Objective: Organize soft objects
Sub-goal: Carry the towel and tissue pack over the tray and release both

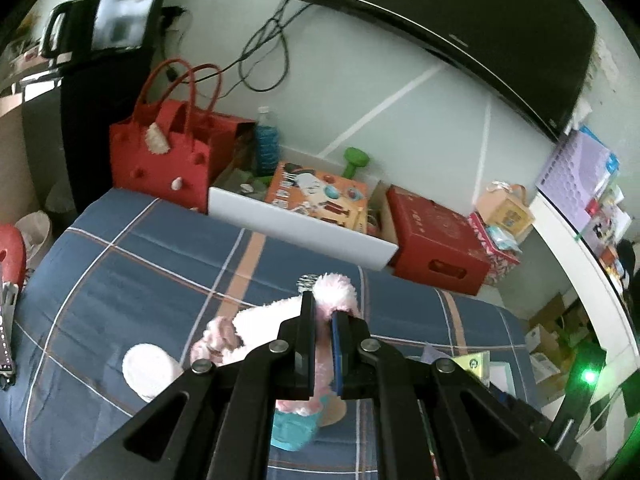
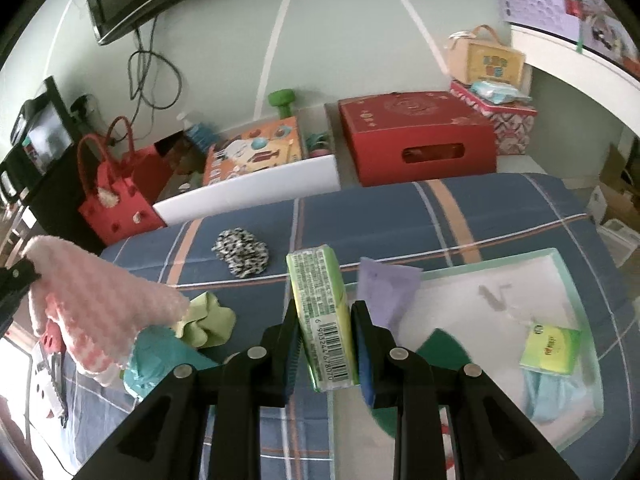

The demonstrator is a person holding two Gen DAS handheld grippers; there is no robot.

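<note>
My left gripper (image 1: 323,312) is shut on a fluffy pink-and-white plush item (image 1: 336,292), lifted above the blue plaid bed cover (image 1: 120,264). The same pink item (image 2: 100,300) hangs at the left of the right wrist view. My right gripper (image 2: 324,312) is shut on a green tissue pack (image 2: 324,316), held above the bed near a shallow white tray (image 2: 576,276). In that tray lie a second green pack (image 2: 551,350), a purple cloth (image 2: 386,288) and a light blue cloth (image 2: 560,396). A black-and-white fuzzy scrunchie (image 2: 241,253), a lime green cloth (image 2: 208,320) and a teal cloth (image 2: 160,356) rest on the bed.
Beyond the bed stand a red felt bag (image 1: 168,152), a white open box (image 1: 296,224) of toys, a red cardboard box (image 2: 416,136) and a green dumbbell (image 1: 354,160). A dark TV (image 1: 460,28) hangs on the wall. A white shelf (image 1: 580,264) rises at right.
</note>
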